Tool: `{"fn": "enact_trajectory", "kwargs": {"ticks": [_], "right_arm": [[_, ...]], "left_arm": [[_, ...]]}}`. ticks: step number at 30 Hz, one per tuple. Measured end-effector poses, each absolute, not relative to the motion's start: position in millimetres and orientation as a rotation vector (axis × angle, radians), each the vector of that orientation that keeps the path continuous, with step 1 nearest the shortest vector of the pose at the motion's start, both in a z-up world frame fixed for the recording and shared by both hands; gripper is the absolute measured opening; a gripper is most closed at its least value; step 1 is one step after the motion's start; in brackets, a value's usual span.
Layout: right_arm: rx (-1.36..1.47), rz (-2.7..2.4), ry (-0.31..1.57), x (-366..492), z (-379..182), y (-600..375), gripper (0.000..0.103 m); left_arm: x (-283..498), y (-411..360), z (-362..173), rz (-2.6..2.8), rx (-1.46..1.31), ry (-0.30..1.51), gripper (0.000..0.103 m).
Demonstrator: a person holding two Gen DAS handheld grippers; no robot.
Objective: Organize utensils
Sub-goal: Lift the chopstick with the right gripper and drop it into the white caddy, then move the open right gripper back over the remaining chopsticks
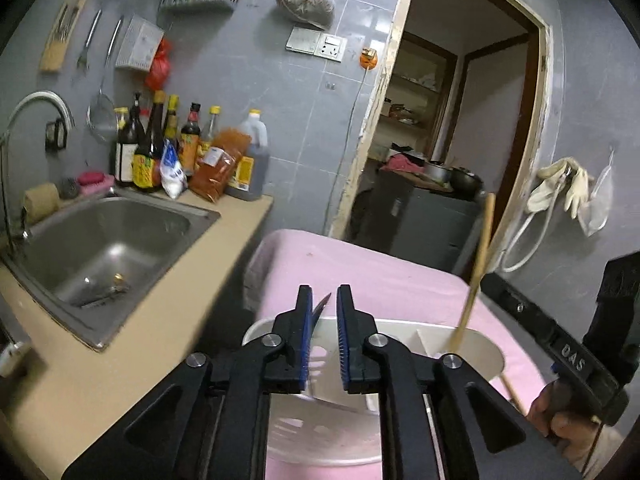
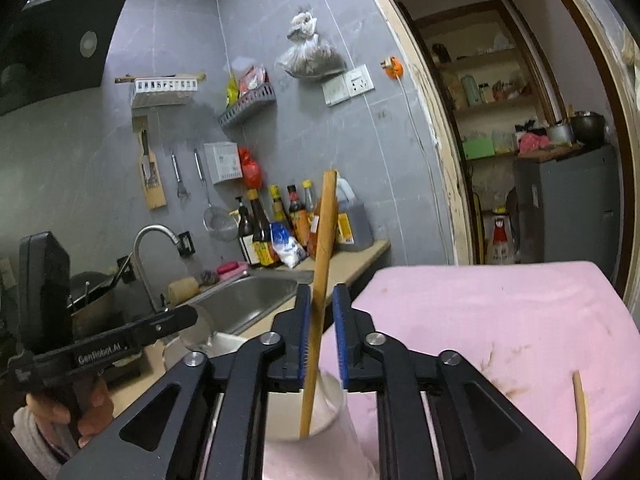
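A white plastic utensil holder [image 1: 404, 326] stands on a pink cloth [image 1: 360, 268], right under both grippers. My left gripper [image 1: 324, 292] is open; a thin metal utensil handle [image 1: 321, 307] leans against its left pad, clear of the right pad, and runs down into the holder. My right gripper [image 2: 322, 292] is open around a long wooden handle [image 2: 325, 240]. That handle stands tilted in the holder [image 2: 332, 404], close to the left pad with a gap on the right. In the left wrist view the wooden handle [image 1: 480, 256] rises from the holder's right side.
A steel sink [image 1: 104, 244] and sauce bottles [image 1: 160, 148] sit on the beige counter [image 1: 132, 360] to the left. Another wooden utensil [image 2: 582, 420] lies on the pink cloth [image 2: 500, 320]. A doorway [image 1: 452, 120] opens behind. A hand [image 2: 92, 404] holds the left tool.
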State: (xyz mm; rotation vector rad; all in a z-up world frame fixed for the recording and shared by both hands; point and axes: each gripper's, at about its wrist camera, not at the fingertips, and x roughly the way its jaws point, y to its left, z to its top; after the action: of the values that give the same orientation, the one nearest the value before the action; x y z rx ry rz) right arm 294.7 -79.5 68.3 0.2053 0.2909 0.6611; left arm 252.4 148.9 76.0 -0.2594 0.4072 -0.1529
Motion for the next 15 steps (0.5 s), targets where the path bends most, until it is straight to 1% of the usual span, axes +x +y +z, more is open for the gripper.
{"fn": "enact_trajectory", "kwargs": {"ticks": [1, 2, 3, 5, 7, 8, 9, 10, 12, 13, 15], "right_arm": [[0.210, 0.668, 0.295, 293, 68, -82, 0.025], [0.214, 0.672, 0.294, 290, 68, -83, 0.026], [0.215, 0.673, 0.289, 287, 69, -86, 0.026], [0.213, 0.671, 0.280, 280, 72, -91, 0.027], [0.208, 0.658, 0.270, 273, 76, -98, 0.031], [0.204, 0.646, 0.267, 271, 77, -102, 0.039], [0.203, 0.628, 0.262, 267, 78, -107, 0.052], [0.207, 0.620, 0.257, 264, 79, -112, 0.056], [0.207, 0.590, 0.237, 255, 82, -125, 0.068], [0.200, 0.571, 0.228, 251, 84, -131, 0.071], [0.189, 0.538, 0.206, 242, 87, -144, 0.083]], "left_arm": [[251, 149, 78, -0.151, -0.262, 0.403, 0.019], [249, 147, 80, -0.149, -0.262, 0.392, 0.029], [245, 147, 83, -0.149, -0.264, 0.380, 0.036], [239, 143, 87, -0.153, -0.264, 0.352, 0.041], [233, 136, 91, -0.157, -0.246, 0.343, 0.045], [229, 133, 92, -0.156, -0.238, 0.339, 0.049], [226, 129, 92, -0.158, -0.230, 0.332, 0.053], [222, 125, 92, -0.163, -0.224, 0.323, 0.055], [217, 115, 93, -0.170, -0.215, 0.309, 0.063], [214, 109, 94, -0.175, -0.211, 0.304, 0.065], [208, 97, 94, -0.185, -0.198, 0.294, 0.073]]}}
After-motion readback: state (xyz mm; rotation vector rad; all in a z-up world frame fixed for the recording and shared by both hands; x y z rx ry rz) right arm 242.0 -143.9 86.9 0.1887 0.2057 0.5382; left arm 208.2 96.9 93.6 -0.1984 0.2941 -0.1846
